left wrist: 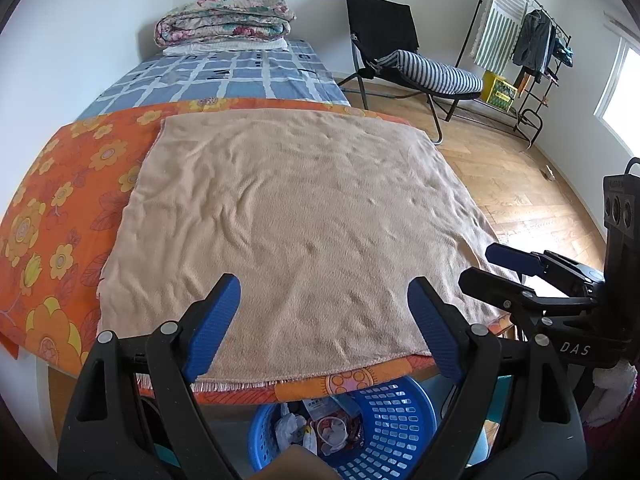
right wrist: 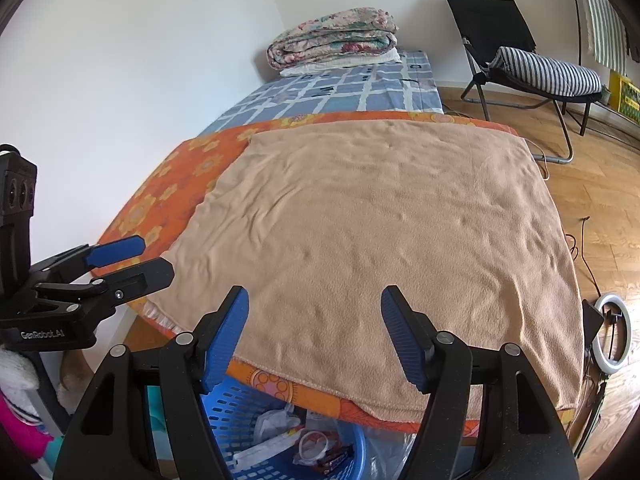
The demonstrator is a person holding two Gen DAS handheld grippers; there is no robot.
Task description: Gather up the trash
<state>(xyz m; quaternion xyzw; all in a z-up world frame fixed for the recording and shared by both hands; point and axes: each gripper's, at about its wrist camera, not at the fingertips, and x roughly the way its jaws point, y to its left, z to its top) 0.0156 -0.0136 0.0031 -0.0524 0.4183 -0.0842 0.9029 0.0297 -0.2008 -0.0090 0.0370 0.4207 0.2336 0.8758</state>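
While both tools hover side by side at the near edge of the work surface, neither carries anything. Left gripper [left wrist: 324,320]: jaws spread wide, nothing between the blue pads. Right gripper [right wrist: 314,334]: same, wide apart and unloaded.

Ahead of both sets of fingers lies a tan towel [left wrist: 288,216] spread over an orange floral cloth [left wrist: 56,208]; no litter shows on it from either wrist view. Trash [left wrist: 320,426] sits below and just in front of the left gripper, inside a blue plastic basket [left wrist: 396,420] tucked partly under the surface edge: crumpled white wrappers, a round clear lid, a dark snack packet.

Judgement: collection looks largely done, or the next piece lies out of view. Beyond the towel: a checked bedsheet [left wrist: 224,80] and a folded quilt [left wrist: 224,20], no litter visible.

Technique note for this step: sweep the cameras across the surface edges and floor before committing. Keep jaws wide on approach, come straight down onto light wrappers, close gently so the towel is not pinched along with them.
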